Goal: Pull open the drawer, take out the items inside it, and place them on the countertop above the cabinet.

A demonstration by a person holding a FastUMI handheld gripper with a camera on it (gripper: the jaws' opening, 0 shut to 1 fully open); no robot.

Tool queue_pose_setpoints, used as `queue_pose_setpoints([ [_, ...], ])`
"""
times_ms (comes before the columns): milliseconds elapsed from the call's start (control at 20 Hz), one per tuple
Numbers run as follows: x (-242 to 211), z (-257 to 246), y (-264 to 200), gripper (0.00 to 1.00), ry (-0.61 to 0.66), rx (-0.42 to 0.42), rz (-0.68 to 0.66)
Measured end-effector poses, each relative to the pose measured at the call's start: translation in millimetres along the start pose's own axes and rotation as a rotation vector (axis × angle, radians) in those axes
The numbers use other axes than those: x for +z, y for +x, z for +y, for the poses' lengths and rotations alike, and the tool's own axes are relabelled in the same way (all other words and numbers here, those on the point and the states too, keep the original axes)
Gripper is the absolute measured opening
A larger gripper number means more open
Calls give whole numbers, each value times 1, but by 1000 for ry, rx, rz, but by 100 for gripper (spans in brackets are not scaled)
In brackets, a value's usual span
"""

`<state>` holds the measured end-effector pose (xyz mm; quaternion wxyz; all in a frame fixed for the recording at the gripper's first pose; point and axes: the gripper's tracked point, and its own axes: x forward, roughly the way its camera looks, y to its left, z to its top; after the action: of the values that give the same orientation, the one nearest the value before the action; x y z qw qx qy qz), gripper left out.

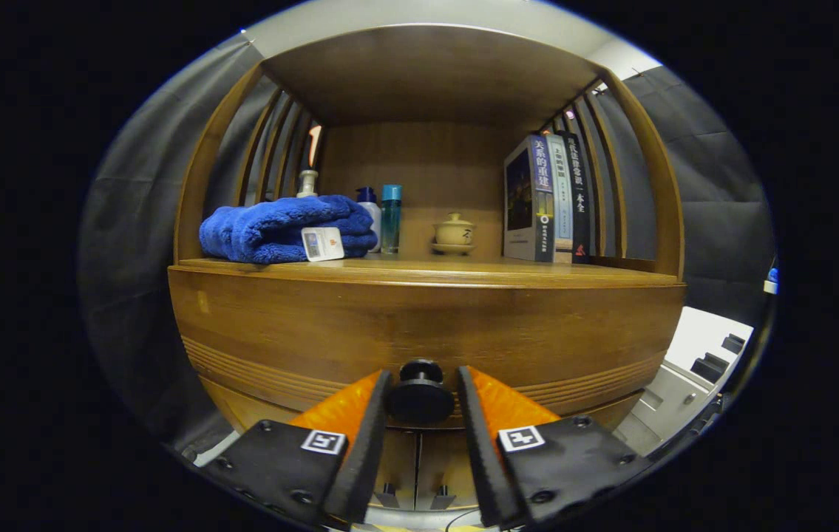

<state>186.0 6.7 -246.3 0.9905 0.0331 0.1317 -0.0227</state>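
The wooden drawer front (426, 332) sits just below the countertop (426, 272) of the cabinet, and what lies inside it is hidden. Its round black knob (420, 391) lies between my two fingers. My gripper (423, 388) is shut on the knob, one finger against each side of it. On the countertop, a folded blue towel (279, 229) with a white tag lies at the left.
Behind the towel stand a pump bottle (307, 182), a white bottle with a blue cap (369, 210) and a teal bottle (390, 218). A small lidded cup (454, 233) sits mid-shelf and upright books (548, 199) stand at the right. Cabinet doors (419, 462) lie below the drawer.
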Motion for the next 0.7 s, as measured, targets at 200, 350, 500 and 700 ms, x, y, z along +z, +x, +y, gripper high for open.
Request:
queue_pose_setpoints([
  [200, -1, -1, 0, 46, -11, -13, -4],
  [350, -3, -1, 2, 39, -26, -3, 0],
  [500, -3, -1, -1, 32, -14, 5, 15],
  [700, -7, -2, -21, 32, -16, 5, 53],
])
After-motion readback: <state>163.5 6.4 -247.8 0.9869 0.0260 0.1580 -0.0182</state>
